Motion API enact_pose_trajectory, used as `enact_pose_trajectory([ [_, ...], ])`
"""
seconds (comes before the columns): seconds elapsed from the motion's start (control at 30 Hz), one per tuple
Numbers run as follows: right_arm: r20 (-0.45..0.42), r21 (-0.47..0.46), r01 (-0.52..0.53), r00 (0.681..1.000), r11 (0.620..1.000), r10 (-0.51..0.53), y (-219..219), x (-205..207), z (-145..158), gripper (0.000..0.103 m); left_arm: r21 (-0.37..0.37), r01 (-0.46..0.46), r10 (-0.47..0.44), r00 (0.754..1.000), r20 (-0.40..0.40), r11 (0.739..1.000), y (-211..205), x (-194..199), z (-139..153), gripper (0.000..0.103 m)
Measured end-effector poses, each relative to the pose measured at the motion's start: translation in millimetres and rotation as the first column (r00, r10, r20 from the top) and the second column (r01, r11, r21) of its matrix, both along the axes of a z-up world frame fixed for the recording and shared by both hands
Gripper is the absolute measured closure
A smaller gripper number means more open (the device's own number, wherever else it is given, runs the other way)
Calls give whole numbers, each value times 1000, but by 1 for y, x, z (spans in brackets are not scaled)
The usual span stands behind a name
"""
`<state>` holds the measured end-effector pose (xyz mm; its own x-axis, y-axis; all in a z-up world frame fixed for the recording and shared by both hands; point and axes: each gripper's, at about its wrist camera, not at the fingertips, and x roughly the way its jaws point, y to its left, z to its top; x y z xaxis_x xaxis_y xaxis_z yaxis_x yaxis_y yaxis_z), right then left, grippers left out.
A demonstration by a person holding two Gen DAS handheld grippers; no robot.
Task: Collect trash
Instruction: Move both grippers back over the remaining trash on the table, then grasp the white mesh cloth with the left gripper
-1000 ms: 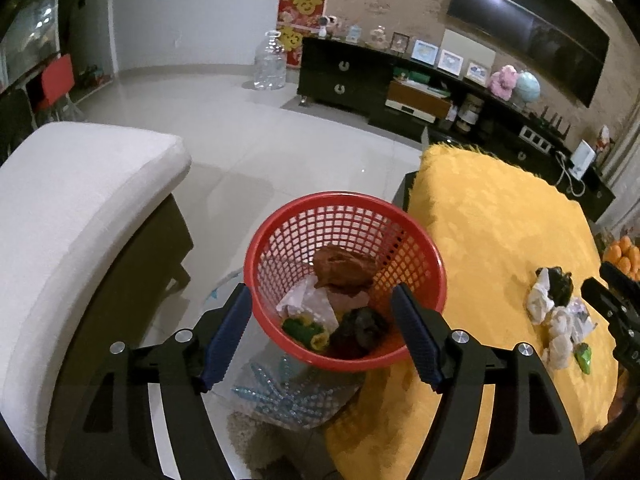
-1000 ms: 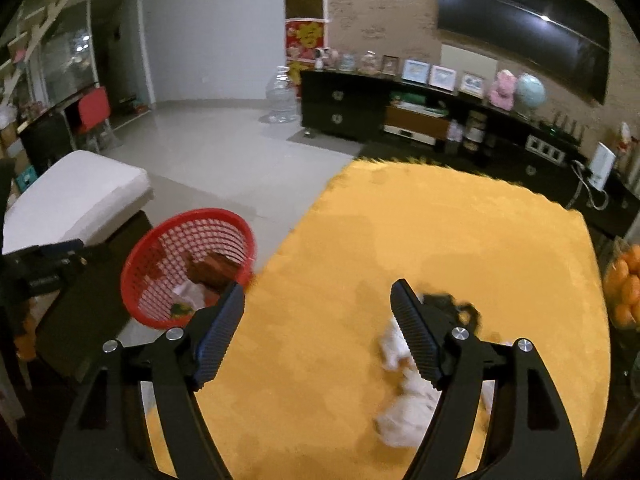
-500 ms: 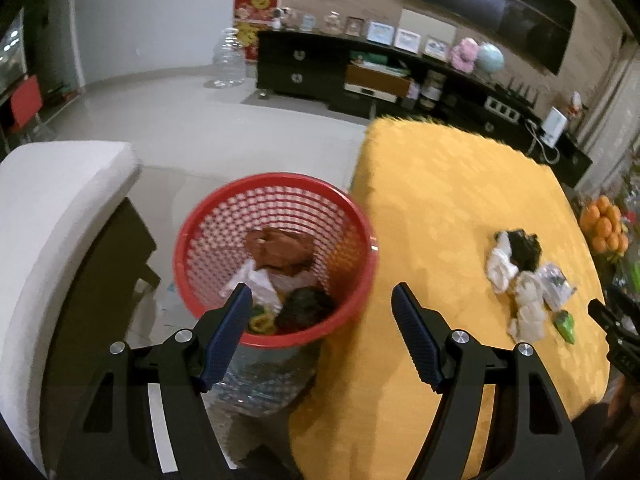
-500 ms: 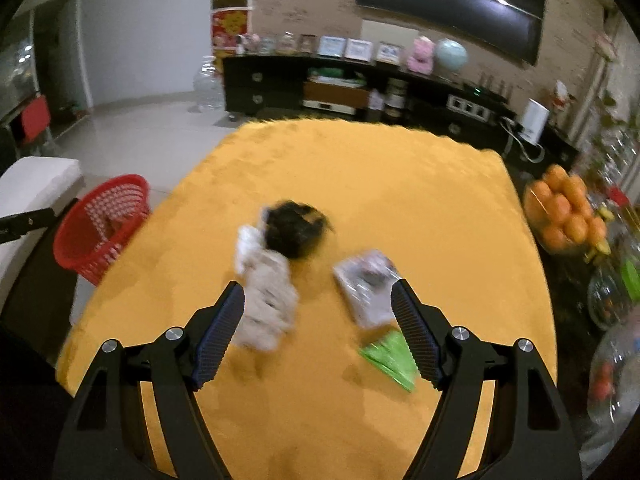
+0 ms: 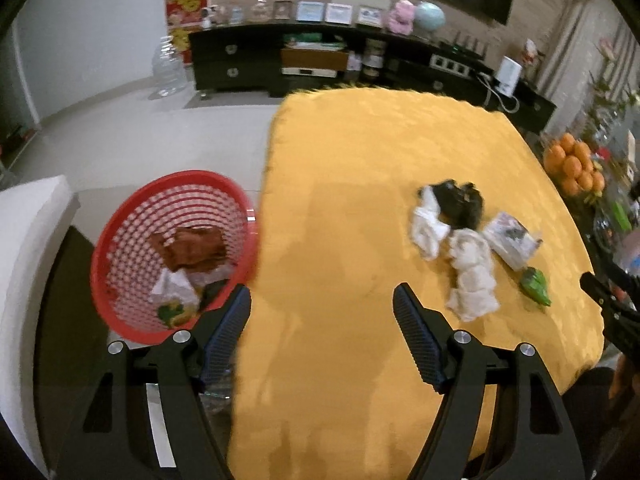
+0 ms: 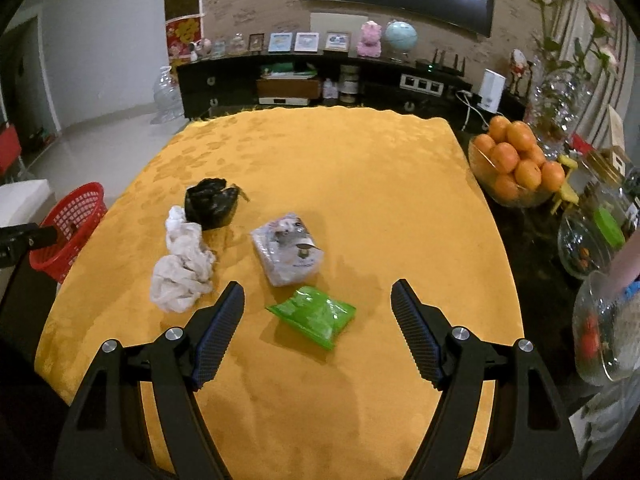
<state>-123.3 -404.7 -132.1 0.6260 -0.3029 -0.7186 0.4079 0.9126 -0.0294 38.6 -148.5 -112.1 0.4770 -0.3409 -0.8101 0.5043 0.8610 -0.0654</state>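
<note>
Trash lies on the yellow tablecloth (image 6: 360,184): a black crumpled bag (image 6: 210,202), white crumpled plastic (image 6: 182,264), a grey-white packet (image 6: 286,248) and a green wrapper (image 6: 314,316). My right gripper (image 6: 318,300) hangs open just above the green wrapper, nothing between its fingers. The red mesh basket (image 5: 132,232), holding brown, white and green scraps, stands beside the table's left edge. My left gripper (image 5: 322,304) is open and empty over bare cloth, between the basket and the trash pile (image 5: 460,240). In the right wrist view the basket (image 6: 70,224) shows at far left.
A glass bowl of oranges (image 6: 516,160), glass jars (image 6: 592,232) and vases crowd the table's right side. A white cushioned seat (image 5: 24,248) stands left of the basket. A dark sideboard (image 6: 320,84) with frames lines the back wall.
Both grippers swung right: the left one left the spot over the basket for the cloth, and the right one came onto the trash pile, now centred over the green wrapper. Both stayed open.
</note>
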Motion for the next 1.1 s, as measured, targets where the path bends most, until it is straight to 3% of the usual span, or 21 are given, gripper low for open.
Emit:
enact_pose_trajectory([
  [0.43,3,42,62,998,997,-63,-23,-23,-11,30,13,173,-172,982,-79,985,-85,-21,-26,30],
  [0.6,1,53,75,997,996,-75,-30,-28,-14,30,61,240,-233,967,-101,969,-119,-27,-43,29],
  [0.93,-8,65,92,996,994,-92,-37,-32,-19,30,68,253,-244,963,-113,965,-149,-19,-57,30],
  [1.03,-11,69,93,996,993,-93,-37,-31,-19,30,73,244,-235,965,-116,967,-148,-16,-61,39],
  [1.1,-13,69,90,996,994,-89,-35,-30,-20,30,76,248,-236,962,-137,966,-147,-13,-65,56],
])
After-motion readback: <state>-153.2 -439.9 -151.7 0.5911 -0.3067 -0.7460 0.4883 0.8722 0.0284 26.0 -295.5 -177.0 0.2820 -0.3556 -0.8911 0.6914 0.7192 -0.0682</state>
